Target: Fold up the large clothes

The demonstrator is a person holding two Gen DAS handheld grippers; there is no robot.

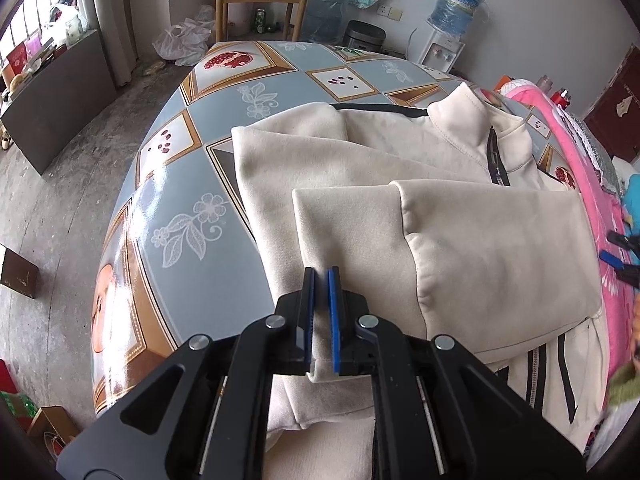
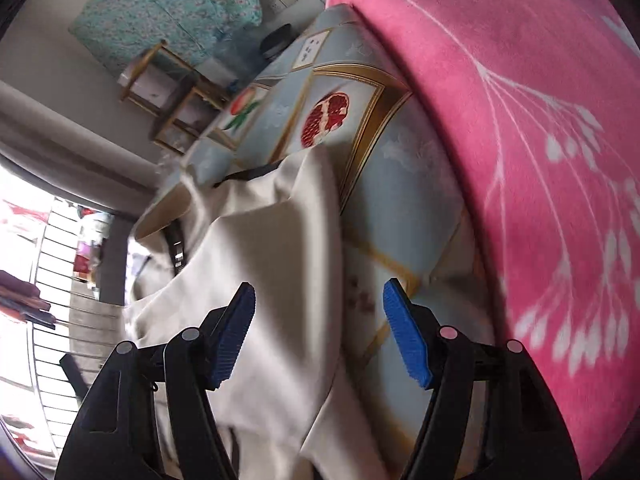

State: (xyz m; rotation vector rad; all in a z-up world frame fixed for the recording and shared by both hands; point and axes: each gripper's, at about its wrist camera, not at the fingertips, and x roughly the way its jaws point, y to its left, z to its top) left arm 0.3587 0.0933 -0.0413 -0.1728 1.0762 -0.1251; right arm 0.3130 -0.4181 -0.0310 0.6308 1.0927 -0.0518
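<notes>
A cream zip-up jacket (image 1: 400, 168) with black trim lies half folded on the patterned tablecloth (image 1: 192, 184). Its sleeve (image 1: 340, 232) is laid across the body. My left gripper (image 1: 321, 276) is shut on the cuff end of that sleeve, cloth pinched between the blue pads. In the right wrist view the same jacket (image 2: 272, 248) lies below my right gripper (image 2: 319, 300), whose jaws stand wide apart over the garment's right edge and the tablecloth (image 2: 400, 184); nothing is pressed between them. The right gripper's tips (image 1: 618, 252) peek in at the far right of the left wrist view.
A pink flowered blanket (image 2: 520, 120) lies along the table's right side. A wooden chair (image 1: 260, 4), a water dispenser (image 1: 444, 40) and plastic bags (image 1: 184, 40) stand beyond the far edge. The floor drops away on the left, with a dark cabinet (image 1: 56, 96) and boxes.
</notes>
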